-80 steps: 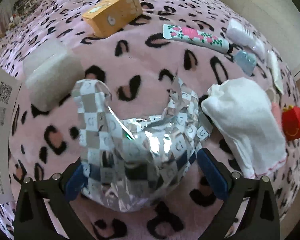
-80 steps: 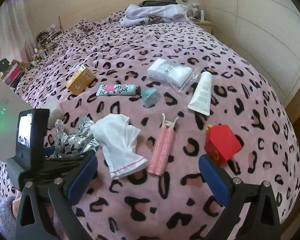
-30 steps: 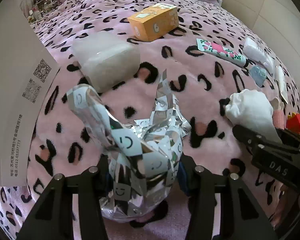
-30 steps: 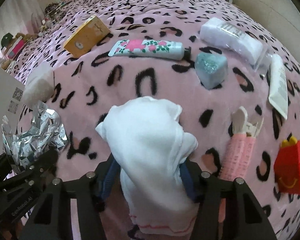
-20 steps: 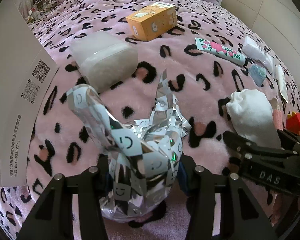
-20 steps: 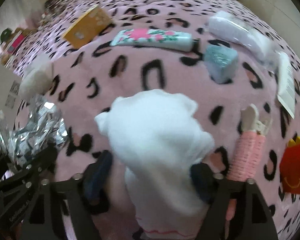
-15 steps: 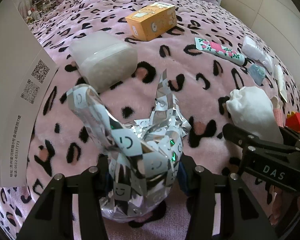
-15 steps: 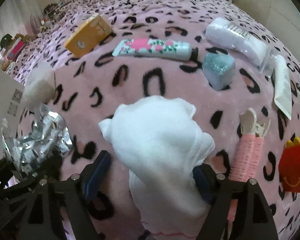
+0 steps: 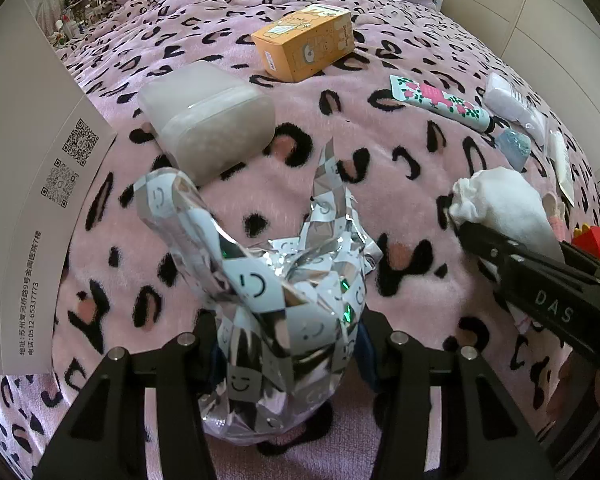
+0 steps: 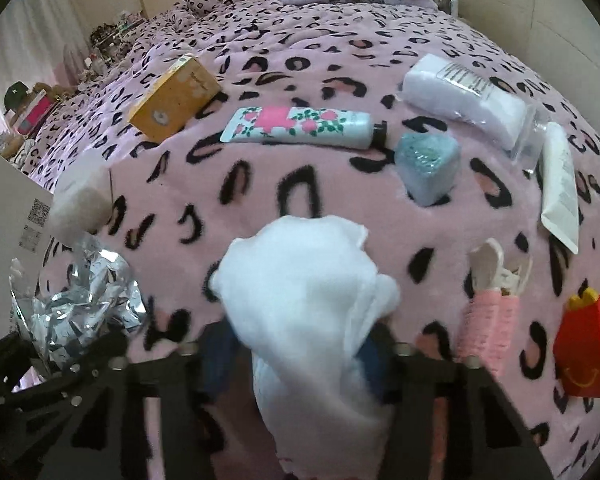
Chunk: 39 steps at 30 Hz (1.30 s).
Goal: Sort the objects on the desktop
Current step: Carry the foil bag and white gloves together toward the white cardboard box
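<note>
My left gripper (image 9: 288, 344) is shut on a crumpled silver foil bag (image 9: 268, 292) with a smiley checker print, held just above the pink leopard blanket (image 9: 380, 184). In the right wrist view that foil bag (image 10: 80, 304) shows at the lower left. A white cloth (image 10: 300, 280) is bunched between the blue pads of my right gripper (image 10: 296, 360); the jaws are closing and press on its sides. The left wrist view shows the white cloth (image 9: 500, 200) at the right, behind the right gripper's black finger (image 9: 484, 240).
On the blanket lie an orange box (image 9: 304, 42), a frosted white container (image 9: 208, 120), a floral tube (image 10: 300, 128), a blue glitter block (image 10: 428, 164), a white pack (image 10: 464, 100), a white tube (image 10: 560, 188), a pink roller (image 10: 488, 320) and a red box (image 10: 588, 352). A white printed card (image 9: 32, 200) stands left.
My right gripper's jaws widened around the white cloth, then closed in on it again, bunching it higher. The left gripper and the foil bag have stayed put.
</note>
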Each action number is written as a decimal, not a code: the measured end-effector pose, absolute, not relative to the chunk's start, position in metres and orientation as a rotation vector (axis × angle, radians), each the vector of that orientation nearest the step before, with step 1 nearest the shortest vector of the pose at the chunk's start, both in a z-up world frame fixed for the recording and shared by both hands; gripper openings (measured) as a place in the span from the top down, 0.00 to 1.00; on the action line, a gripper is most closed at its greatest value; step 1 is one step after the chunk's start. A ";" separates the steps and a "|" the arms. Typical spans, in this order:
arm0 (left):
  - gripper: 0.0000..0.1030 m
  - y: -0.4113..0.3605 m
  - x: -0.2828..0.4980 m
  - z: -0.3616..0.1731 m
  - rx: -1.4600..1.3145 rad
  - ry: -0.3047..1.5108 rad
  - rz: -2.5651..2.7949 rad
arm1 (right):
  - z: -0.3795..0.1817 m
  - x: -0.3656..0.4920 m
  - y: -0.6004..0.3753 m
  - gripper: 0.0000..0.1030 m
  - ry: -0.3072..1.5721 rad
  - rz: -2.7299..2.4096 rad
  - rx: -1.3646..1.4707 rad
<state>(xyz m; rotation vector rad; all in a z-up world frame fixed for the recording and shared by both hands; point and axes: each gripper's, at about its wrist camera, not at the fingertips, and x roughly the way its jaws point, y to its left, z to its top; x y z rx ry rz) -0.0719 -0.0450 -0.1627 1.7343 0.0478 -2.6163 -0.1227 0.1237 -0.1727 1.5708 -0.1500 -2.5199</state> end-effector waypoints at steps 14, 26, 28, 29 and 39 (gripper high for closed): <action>0.51 -0.037 -0.068 -0.141 1.682 0.030 -2.666 | -0.132 -0.090 0.133 0.77 -0.256 -2.559 1.444; 0.51 -0.038 -0.048 -0.076 1.593 0.040 -2.723 | -0.067 -0.048 0.132 0.77 -0.266 -2.634 1.333; 0.51 -0.041 -0.042 -0.061 1.575 0.047 -2.730 | -0.056 -0.042 0.129 0.77 -0.255 -2.645 1.328; 0.51 -0.043 -0.039 -0.056 1.569 0.052 -2.733 | -0.052 -0.039 0.127 0.77 -0.251 -2.648 1.323; 0.51 -0.073 -0.007 0.003 1.471 0.090 -2.725 | -0.009 -0.015 0.096 0.77 -0.245 -2.639 1.255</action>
